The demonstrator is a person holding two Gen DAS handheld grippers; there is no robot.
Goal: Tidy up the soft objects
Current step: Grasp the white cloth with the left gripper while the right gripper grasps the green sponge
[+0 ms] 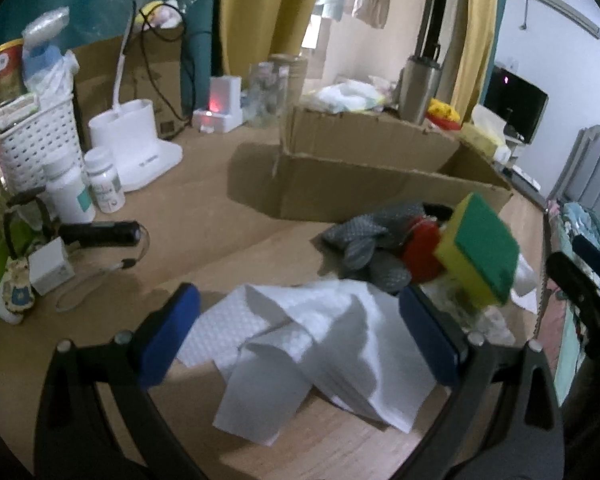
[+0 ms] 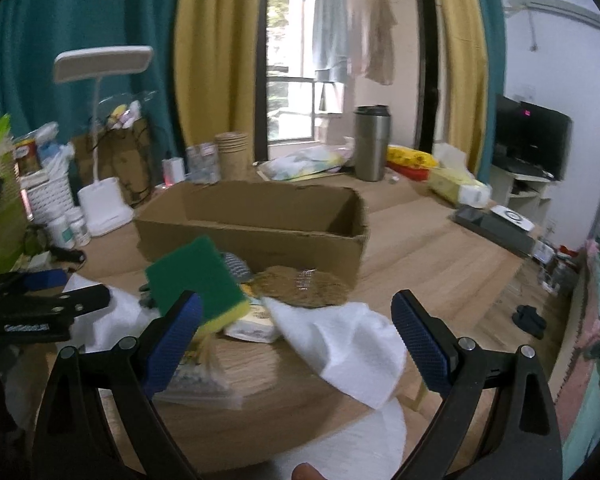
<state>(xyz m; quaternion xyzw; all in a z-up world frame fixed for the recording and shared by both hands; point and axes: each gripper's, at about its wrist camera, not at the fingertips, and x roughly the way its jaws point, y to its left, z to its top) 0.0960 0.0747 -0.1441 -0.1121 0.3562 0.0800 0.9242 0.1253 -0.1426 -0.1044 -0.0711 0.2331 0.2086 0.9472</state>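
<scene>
Sponge (image 2: 198, 280) airborne; left view alone shows grey gloves (image 1: 370, 240); both grippers (image 1: 300, 332) (image 2: 296, 336) spread.

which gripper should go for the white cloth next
Probably left. The left gripper is open with the white cloth lying directly between its fingers. The right gripper is open too, but faces another cloth.
</scene>
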